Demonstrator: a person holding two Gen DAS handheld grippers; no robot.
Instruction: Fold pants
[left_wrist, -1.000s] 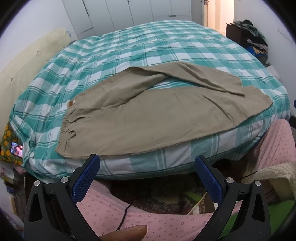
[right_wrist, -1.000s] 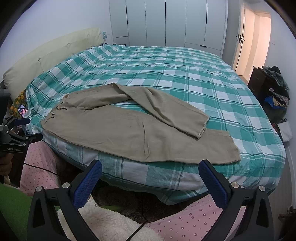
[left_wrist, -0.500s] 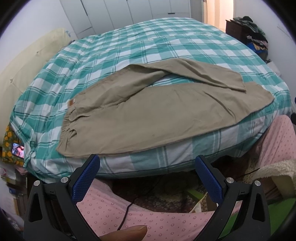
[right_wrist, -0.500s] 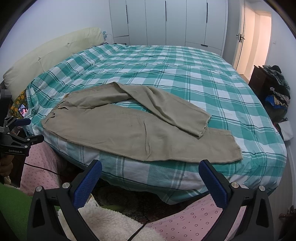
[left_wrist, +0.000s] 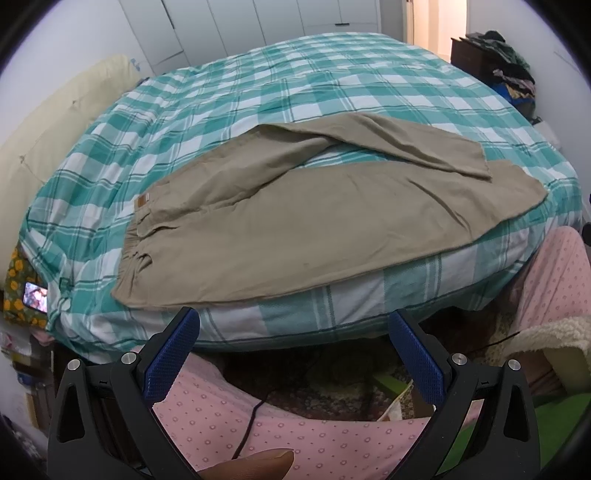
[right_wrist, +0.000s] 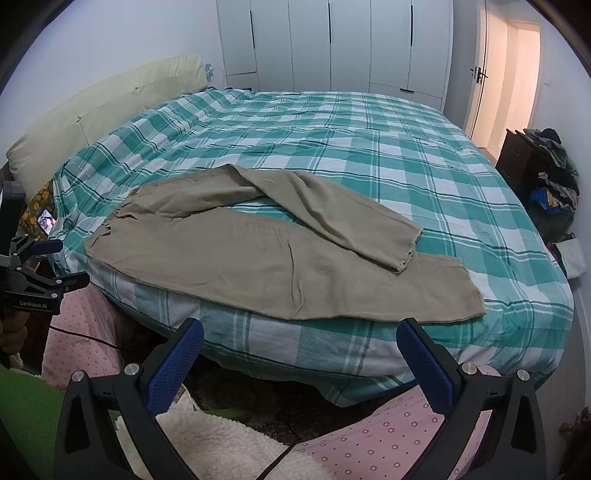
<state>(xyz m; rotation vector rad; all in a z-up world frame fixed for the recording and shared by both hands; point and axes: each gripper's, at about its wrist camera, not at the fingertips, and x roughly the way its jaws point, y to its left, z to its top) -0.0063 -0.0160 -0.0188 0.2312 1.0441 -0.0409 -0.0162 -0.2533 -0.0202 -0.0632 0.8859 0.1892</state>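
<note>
Khaki pants (left_wrist: 295, 229) lie along the near edge of the bed (left_wrist: 295, 81), waistband to the left, legs to the right. The far leg bends across toward the near leg's cuff (right_wrist: 406, 254). The pants also show in the right wrist view (right_wrist: 258, 254). My left gripper (left_wrist: 293, 332) is open and empty, held off the bed's edge near the waistband end. My right gripper (right_wrist: 300, 343) is open and empty, held off the bed's edge near the cuff end. The left gripper also shows at the left of the right wrist view (right_wrist: 37, 280).
The bed has a green and white checked cover (right_wrist: 369, 147) and a cream headboard (right_wrist: 92, 122) at the left. A phone (left_wrist: 35, 297) lies beside the bed. A dark dresser piled with clothes (right_wrist: 546, 177) stands at the right. White wardrobes (right_wrist: 332, 44) line the far wall.
Both grippers have moved slightly closer to the bed, so the pants sit a little lower and larger in view. The pants have not moved.
</note>
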